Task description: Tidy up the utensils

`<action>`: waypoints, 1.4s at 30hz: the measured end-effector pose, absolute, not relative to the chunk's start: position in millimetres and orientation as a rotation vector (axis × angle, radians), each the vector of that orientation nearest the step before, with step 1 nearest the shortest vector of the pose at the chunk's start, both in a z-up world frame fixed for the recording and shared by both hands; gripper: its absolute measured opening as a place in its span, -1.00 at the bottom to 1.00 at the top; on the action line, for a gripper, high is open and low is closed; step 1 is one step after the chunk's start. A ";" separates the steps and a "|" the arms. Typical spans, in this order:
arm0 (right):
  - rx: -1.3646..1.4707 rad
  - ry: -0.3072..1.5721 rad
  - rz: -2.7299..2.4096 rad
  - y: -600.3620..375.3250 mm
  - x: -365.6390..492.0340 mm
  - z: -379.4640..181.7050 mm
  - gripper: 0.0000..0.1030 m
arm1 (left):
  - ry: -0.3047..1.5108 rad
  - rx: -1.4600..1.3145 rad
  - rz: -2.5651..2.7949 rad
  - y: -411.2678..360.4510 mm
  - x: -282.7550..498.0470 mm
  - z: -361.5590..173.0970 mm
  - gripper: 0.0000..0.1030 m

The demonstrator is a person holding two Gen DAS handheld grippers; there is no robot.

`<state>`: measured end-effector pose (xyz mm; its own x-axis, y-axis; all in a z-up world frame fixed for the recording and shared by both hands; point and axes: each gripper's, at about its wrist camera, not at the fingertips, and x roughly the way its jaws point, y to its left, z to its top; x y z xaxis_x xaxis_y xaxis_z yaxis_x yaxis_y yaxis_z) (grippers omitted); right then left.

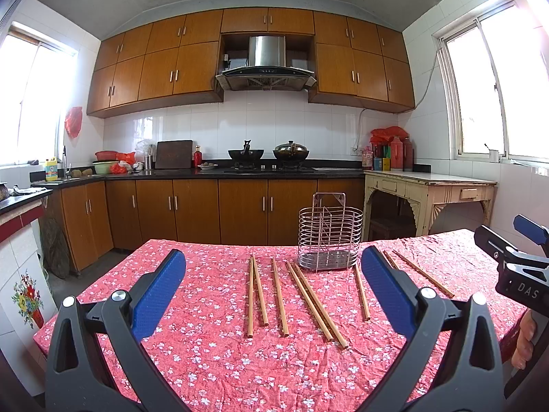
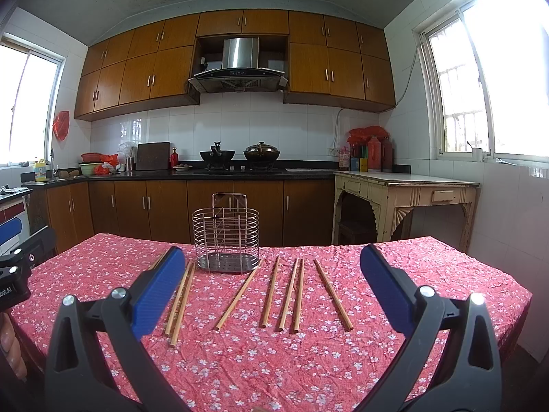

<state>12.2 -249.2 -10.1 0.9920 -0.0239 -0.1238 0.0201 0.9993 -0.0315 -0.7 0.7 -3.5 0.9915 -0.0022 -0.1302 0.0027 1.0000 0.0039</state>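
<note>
Several wooden chopsticks (image 1: pixel 278 297) lie loose on the red flowered tablecloth (image 1: pixel 223 360), pointing away from me; the right wrist view shows the chopsticks (image 2: pixel 271 292) too. An empty wire utensil holder (image 1: pixel 330 237) stands upright behind them, and the holder (image 2: pixel 225 237) sits centre-left in the right wrist view. My left gripper (image 1: pixel 272 267) hangs open above the near chopsticks, holding nothing. My right gripper (image 2: pixel 272 266) is open as well, above the cloth, with nothing between its blue pads.
The other gripper (image 1: pixel 521 264) and a hand show at the right edge of the left wrist view. Beyond the table stand kitchen cabinets (image 1: pixel 240 206), a stove with two woks (image 1: pixel 267 156) and a cream side table (image 1: pixel 429 192).
</note>
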 end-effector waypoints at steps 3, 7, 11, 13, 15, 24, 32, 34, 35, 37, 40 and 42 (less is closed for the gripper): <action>-0.030 0.124 -0.022 -249.2 12.5 -10.4 0.93 | 0.131 0.004 -0.002 0.7 -0.6 -3.5 0.96; -0.030 0.125 -0.022 -249.8 12.8 -10.5 0.92 | 0.131 0.004 -0.002 0.5 -0.8 -3.6 0.96; -0.028 0.130 -0.023 -247.4 14.0 -9.7 0.93 | 0.135 -0.005 -0.004 1.4 -0.4 -4.8 0.96; -0.026 0.140 -0.024 -249.2 19.0 -12.6 0.93 | 0.147 -0.016 -0.005 3.3 2.8 -7.1 0.96; -0.012 0.161 -0.024 -253.8 26.9 -17.2 0.93 | 0.170 -0.028 0.002 6.5 8.3 -10.6 0.96; 0.120 0.437 -0.124 -315.6 97.5 -56.1 0.92 | 0.426 0.017 0.098 27.0 66.5 -41.5 0.96; 0.182 0.736 -0.141 -365.9 175.7 -102.8 0.10 | 0.596 0.050 0.086 42.8 119.1 -66.1 0.96; 0.160 0.777 -0.151 -368.5 188.2 -112.9 -0.03 | 0.619 0.061 0.084 43.3 126.1 -71.1 0.96; 0.155 0.801 -0.152 -368.8 194.4 -116.1 -0.11 | 0.629 0.070 0.082 42.1 129.7 -73.5 0.96; 0.148 0.843 -0.156 -369.3 205.0 -125.5 -0.23 | 0.654 0.090 0.072 38.9 135.1 -78.3 0.96; 0.147 0.870 -0.165 -372.7 219.0 -134.9 -0.45 | 0.675 0.102 0.055 36.7 139.5 -81.7 0.80; 0.129 0.864 -0.173 -371.1 221.4 -135.5 -0.72 | 0.692 0.103 0.048 37.0 144.0 -83.3 0.69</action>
<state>221.4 -371.1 -135.5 0.6365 -0.0986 -0.7650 0.2033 0.9782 0.0431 144.0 37.0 -83.3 0.7693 0.0783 -0.6341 -0.0099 0.9938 0.1108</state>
